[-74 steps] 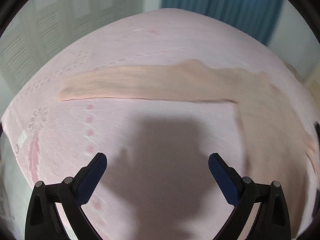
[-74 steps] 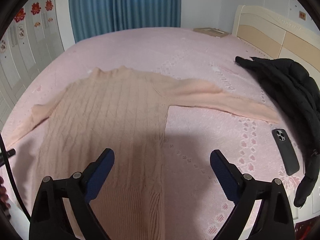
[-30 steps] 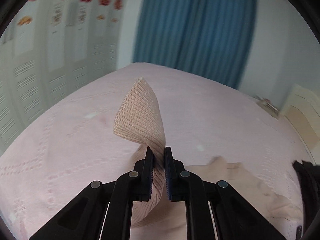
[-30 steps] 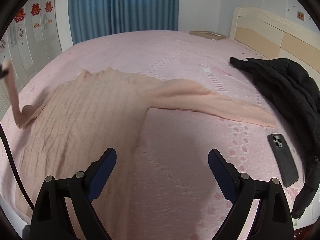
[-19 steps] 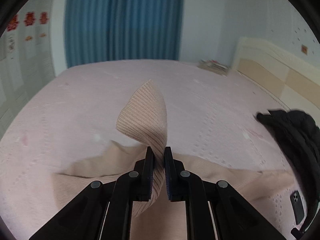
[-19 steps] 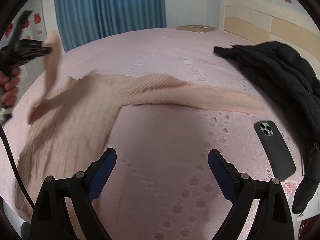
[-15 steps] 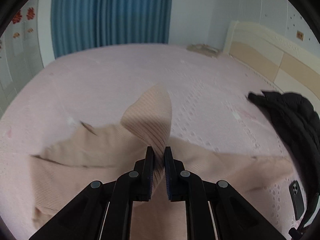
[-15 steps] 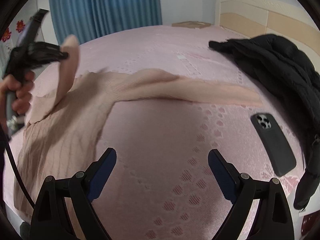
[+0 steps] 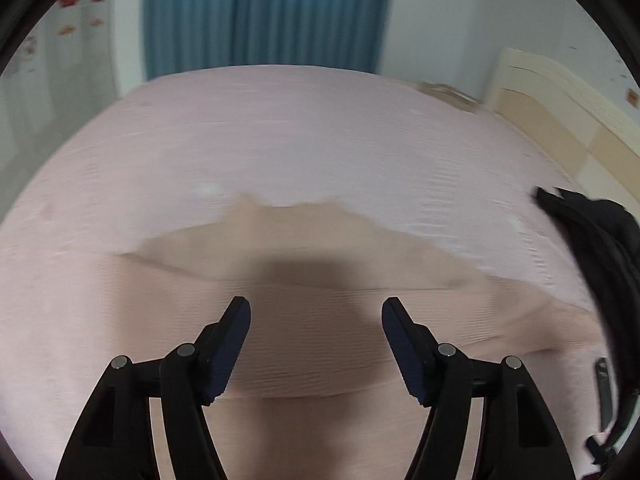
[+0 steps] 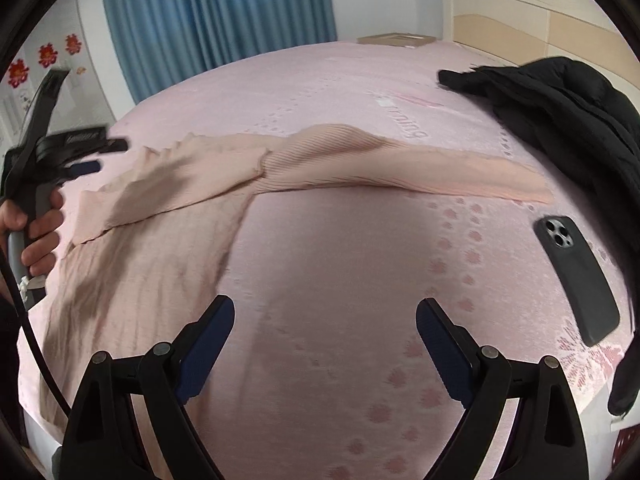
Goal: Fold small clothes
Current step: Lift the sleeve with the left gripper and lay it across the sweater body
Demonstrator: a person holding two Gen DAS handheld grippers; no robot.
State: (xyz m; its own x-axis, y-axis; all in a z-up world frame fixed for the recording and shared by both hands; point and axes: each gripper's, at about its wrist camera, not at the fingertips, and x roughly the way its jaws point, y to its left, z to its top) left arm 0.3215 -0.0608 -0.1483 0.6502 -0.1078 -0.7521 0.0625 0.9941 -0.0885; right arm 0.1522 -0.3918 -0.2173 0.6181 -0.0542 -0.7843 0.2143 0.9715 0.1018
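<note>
A peach knit sweater (image 10: 168,216) lies flat on the pink bed (image 10: 328,272). Its left sleeve (image 9: 316,344) is now folded across the chest, just under my left gripper (image 9: 316,312). That gripper's jaws are opening and nothing sits between them. In the right wrist view the left gripper (image 10: 104,156) hovers above the sweater's shoulder, held by a hand (image 10: 36,232). The other sleeve (image 10: 460,178) stretches out to the right. My right gripper (image 10: 325,316) stands open over bare bedspread beside the sweater's body, holding nothing.
A black jacket (image 10: 568,112) is heaped at the bed's right side, also the black jacket (image 9: 592,240) at the left wrist view's right edge. A dark phone (image 10: 576,276) lies face down near the right sleeve's cuff. A headboard (image 10: 532,16) and blue curtains (image 10: 216,12) stand behind.
The left gripper carried the left sleeve rightward over the sweater's chest, lowered, and let it go; its jaws parted. The right gripper drifted slightly right, still open.
</note>
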